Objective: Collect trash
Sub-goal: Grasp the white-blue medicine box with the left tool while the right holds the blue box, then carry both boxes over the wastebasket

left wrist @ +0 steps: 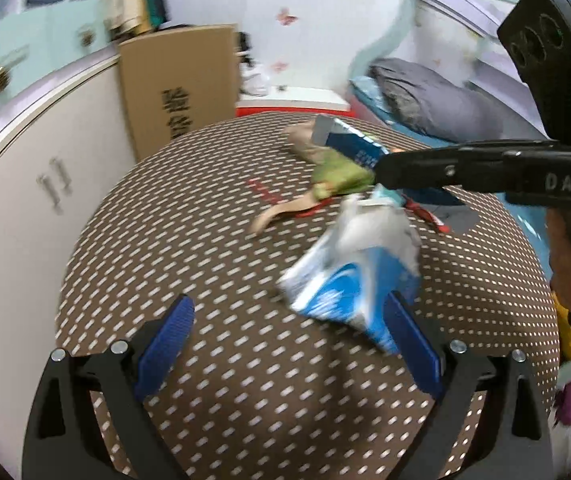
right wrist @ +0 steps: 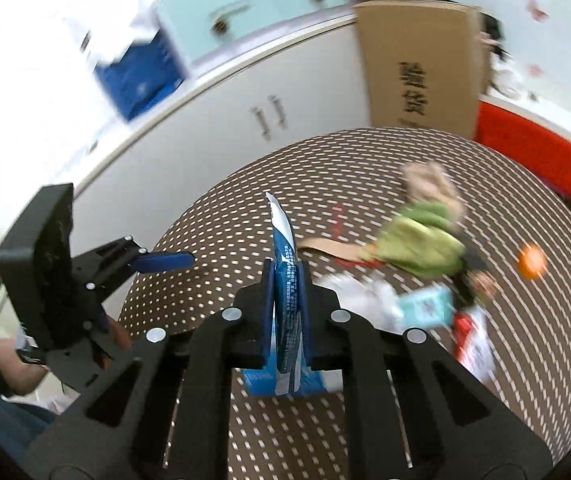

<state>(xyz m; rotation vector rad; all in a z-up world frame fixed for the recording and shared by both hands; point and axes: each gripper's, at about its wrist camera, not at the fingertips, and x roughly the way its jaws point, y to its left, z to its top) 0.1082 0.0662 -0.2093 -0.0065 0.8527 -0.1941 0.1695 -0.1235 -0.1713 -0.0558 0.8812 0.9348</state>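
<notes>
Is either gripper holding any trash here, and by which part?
The right gripper is shut on the blue wrapper, pinched flat across its middle. The left gripper is open, holding nothing.

My left camera looks low across the round dotted table (left wrist: 213, 380) toward the bed (left wrist: 425, 100) at its far edge. My right camera sits close above the table's near edge, facing the cupboard (right wrist: 205, 128). Both views share the tabletop and cardboard box (left wrist: 181, 80).

A flattened blue-and-white carton (right wrist: 287, 280) stands on edge, pinched between closed pads. The remaining trash (a green wrapper (right wrist: 421, 246), brown paper strip (right wrist: 329, 248), teal packet (right wrist: 425, 306), orange ball (right wrist: 531, 262)) lies blurred toward the table's (right wrist: 365, 152) right edge.
</notes>
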